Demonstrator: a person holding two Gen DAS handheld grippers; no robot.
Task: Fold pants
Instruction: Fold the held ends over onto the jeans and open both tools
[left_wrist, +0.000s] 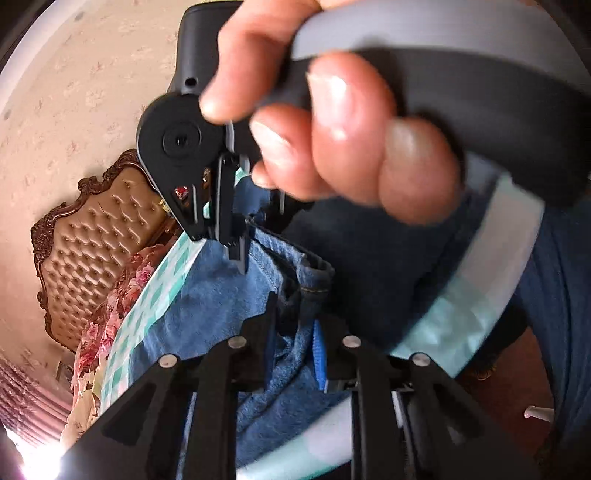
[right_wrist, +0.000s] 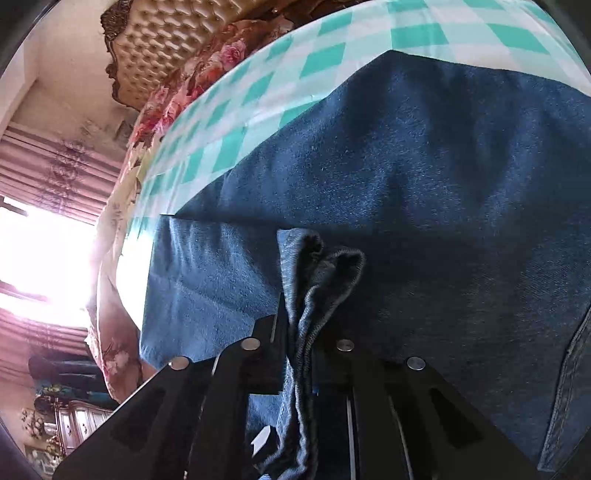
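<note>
No brand, label or writing could be read anywhere on the pants (right_wrist: 424, 192) or the tools.

The pants, blue denim, lay spread across the green-and-white checked cloth (right_wrist: 332, 55), which covered the surface in front of the tufted headboard (right_wrist: 159, 44). The floral bedding (right_wrist: 207, 62) ran between the headboard and the cloth.

The left gripper (left_wrist: 295, 332) had its jaws drawn close on a bunched fold of the denim, the cloth filling the narrow gap between a black finger and a blue pad (left_wrist: 319, 350). The right gripper (right_wrist: 303, 325) was likewise pinched tight on a doubled hem of the pants, which stood up in a rumpled ridge between its fingers.

In the left wrist view the right hand (left_wrist: 332, 140) filled the upper frame, fingers curled round the grey-and-black handle of its tool, knuckles toward the lens and blurred. The tip of that tool reached down to the edge of the denim on the side toward the headboard; whether it met the cloth there could not be told.

Much of the pants was cut off by the frame edges, and the window (right_wrist: 40, 251) glare washed out the corner farthest from the headboard.
</note>
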